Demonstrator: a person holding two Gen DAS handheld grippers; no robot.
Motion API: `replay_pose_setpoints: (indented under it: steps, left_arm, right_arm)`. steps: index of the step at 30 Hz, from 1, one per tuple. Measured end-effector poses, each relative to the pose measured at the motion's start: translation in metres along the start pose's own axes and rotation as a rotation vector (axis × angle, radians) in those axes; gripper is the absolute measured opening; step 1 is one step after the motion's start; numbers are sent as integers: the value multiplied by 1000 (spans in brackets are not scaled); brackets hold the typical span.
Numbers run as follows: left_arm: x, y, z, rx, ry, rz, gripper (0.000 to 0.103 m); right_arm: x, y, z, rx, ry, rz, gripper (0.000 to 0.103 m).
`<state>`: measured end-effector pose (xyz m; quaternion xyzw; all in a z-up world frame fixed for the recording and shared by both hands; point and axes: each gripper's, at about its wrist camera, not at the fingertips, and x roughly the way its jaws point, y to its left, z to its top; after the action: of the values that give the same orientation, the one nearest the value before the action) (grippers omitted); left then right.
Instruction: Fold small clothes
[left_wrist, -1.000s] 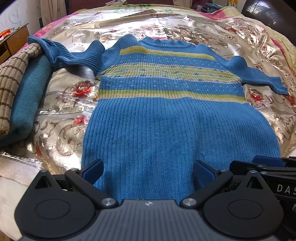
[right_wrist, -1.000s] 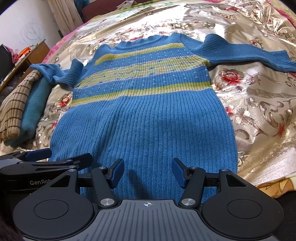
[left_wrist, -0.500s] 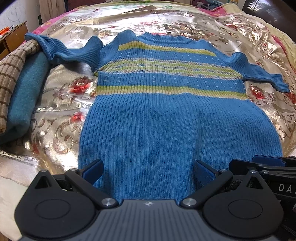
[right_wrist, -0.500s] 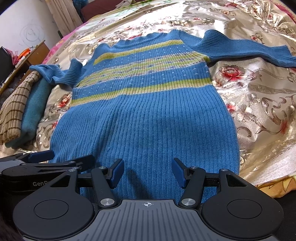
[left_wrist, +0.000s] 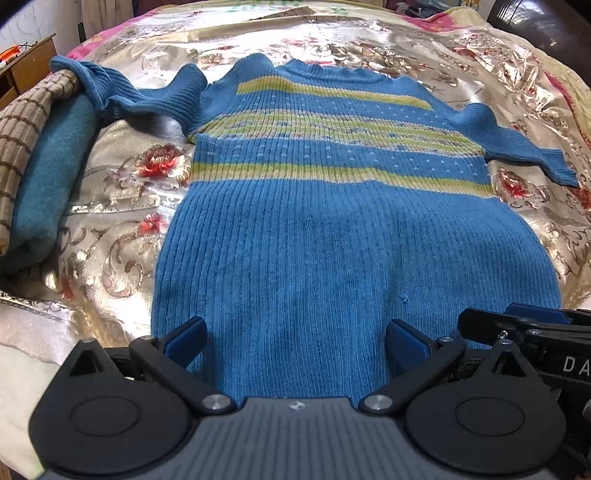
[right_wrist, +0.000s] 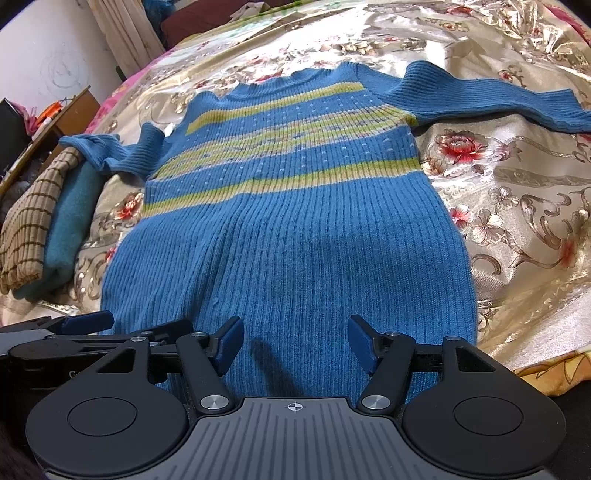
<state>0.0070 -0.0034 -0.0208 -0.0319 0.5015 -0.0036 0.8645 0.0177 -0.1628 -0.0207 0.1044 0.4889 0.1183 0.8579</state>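
- Left wrist view: your left gripper (left_wrist: 295, 341) sits low at the near hem of the blue striped sweater (left_wrist: 343, 229), its blue pads (left_wrist: 184, 341) spread wide, one near each side of the hem's left portion. Nothing is pinched between them; whether the pads touch the knit you cannot tell from here.
- You see the sweater lying flat, front up, on the shiny floral bedspread (left_wrist: 122, 229), neck away from you, with yellow-green bands across the chest.
- Its left sleeve (left_wrist: 147, 99) is bunched and crumpled, the cuff end resting against the folded teal and brown-checked clothes (left_wrist: 40, 166) at the bed's left side.
- The other sleeve (left_wrist: 517, 147) lies stretched out to the right, flat on the bedspread.
- Your right gripper (left_wrist: 524, 325) shows at the right edge of this view, just beside the left one and over the hem's right corner.
- Right wrist view: your right gripper (right_wrist: 295, 343) is also down at the hem, its pads (right_wrist: 364, 343) apart but less widely than the left pair, gripping nothing.
- The sweater (right_wrist: 295, 229) fills the middle of this view; a dark shadow falls on the knit between the pads.
- Your left gripper (right_wrist: 88, 325) appears at the left edge, over the hem's left corner.
- A wooden desk (right_wrist: 70, 110) stands beyond the bed's far left edge.
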Motion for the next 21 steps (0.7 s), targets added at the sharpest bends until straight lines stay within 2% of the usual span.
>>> replay_pose_setpoints:
  steps: [8, 21]
  left_arm:
    - [-1, 1, 5, 6, -32, 7, 103]
    - [16, 4, -1, -26, 34, 0, 103]
  right_arm:
    - [-2, -6, 2, 16, -28, 5, 63]
    - [1, -10, 3, 32, -23, 10, 63]
